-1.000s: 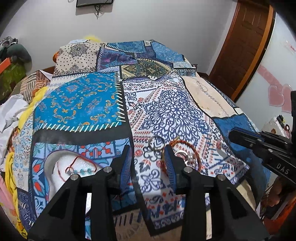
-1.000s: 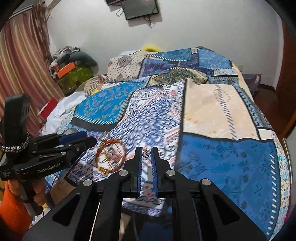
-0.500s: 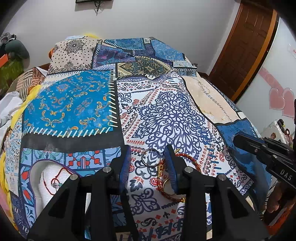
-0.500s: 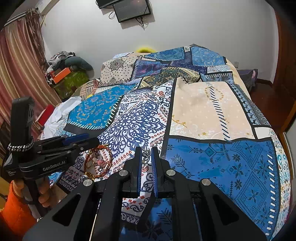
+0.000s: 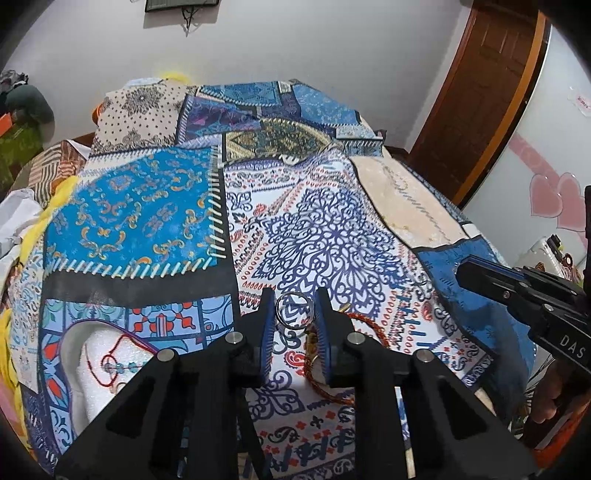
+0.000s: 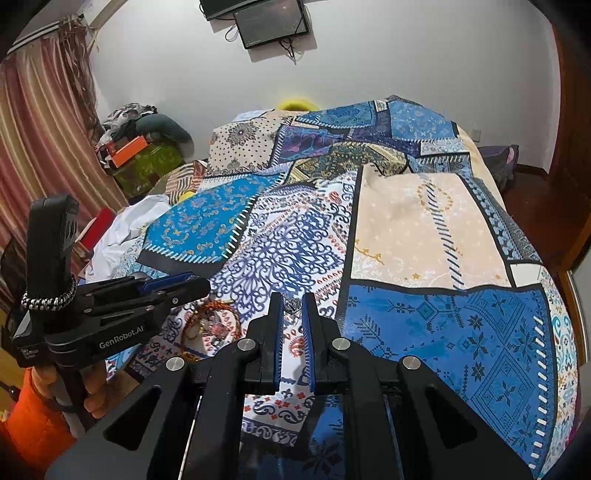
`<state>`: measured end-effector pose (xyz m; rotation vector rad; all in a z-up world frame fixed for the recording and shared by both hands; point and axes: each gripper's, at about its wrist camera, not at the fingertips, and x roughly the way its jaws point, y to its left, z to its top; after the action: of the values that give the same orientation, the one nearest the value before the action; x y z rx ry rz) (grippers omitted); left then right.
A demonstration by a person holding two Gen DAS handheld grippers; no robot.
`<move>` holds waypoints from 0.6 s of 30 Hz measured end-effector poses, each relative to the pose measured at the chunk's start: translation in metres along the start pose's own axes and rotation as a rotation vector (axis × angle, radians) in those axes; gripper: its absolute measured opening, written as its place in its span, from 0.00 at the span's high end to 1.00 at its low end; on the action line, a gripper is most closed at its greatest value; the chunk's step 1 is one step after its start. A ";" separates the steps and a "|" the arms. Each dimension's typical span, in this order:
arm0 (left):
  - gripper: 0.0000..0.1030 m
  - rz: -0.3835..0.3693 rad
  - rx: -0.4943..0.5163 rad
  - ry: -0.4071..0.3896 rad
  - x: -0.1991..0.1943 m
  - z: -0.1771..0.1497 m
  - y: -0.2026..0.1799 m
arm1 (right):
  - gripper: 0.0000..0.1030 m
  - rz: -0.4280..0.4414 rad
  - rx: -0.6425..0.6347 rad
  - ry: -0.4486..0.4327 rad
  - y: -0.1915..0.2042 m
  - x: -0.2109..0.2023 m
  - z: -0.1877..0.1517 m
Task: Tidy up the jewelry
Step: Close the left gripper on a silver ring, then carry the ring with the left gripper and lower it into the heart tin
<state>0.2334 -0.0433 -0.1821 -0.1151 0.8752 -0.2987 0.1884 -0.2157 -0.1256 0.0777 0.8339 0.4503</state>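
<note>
My left gripper (image 5: 294,308) is shut on a silver ring bangle (image 5: 294,311), held upright between its blue pads above the patterned bedspread (image 5: 325,240). Below it lies a red and gold bangle (image 5: 334,362), also seen in the right wrist view (image 6: 214,325). A white foam tray (image 5: 99,373) at the lower left holds a red cord bracelet (image 5: 110,363). My right gripper (image 6: 293,308) is shut on a small silver charm (image 6: 291,305) at its tips. It shows at the right edge of the left wrist view (image 5: 465,271).
The bed fills both views. A wooden door (image 5: 491,85) stands at the right. Clothes and boxes (image 6: 140,151) are piled left of the bed, by a striped curtain (image 6: 40,147). A screen (image 6: 269,22) hangs on the far wall.
My left gripper has closed from open onto the silver ring bangle and lifted it. My right gripper has stayed shut on the charm and drawn back a little.
</note>
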 end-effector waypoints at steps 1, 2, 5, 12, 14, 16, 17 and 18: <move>0.80 -0.002 0.000 -0.010 -0.005 0.001 0.000 | 0.92 -0.001 -0.004 -0.005 0.002 -0.002 0.001; 0.80 -0.004 0.000 -0.020 -0.010 0.001 0.000 | 0.92 -0.001 -0.008 -0.010 0.004 -0.005 0.003; 0.80 -0.001 0.006 -0.047 -0.024 0.002 -0.001 | 0.92 0.001 -0.019 -0.026 0.012 -0.010 0.008; 0.80 0.012 0.022 -0.120 -0.062 0.002 0.001 | 0.92 0.007 -0.057 -0.061 0.036 -0.023 0.016; 0.80 0.015 0.018 -0.139 -0.073 0.001 0.004 | 0.92 0.010 -0.068 -0.067 0.044 -0.025 0.018; 0.80 0.020 0.015 -0.157 -0.083 0.000 0.007 | 0.92 0.016 -0.081 -0.074 0.052 -0.028 0.020; 0.80 0.024 0.014 -0.166 -0.088 -0.001 0.009 | 0.92 0.018 -0.089 -0.078 0.058 -0.029 0.020; 0.80 0.027 0.013 -0.171 -0.091 -0.002 0.011 | 0.92 0.022 -0.096 -0.080 0.062 -0.029 0.021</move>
<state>0.1795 -0.0054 -0.1182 -0.1153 0.7044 -0.2655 0.1646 -0.1698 -0.0760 0.0164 0.7321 0.5035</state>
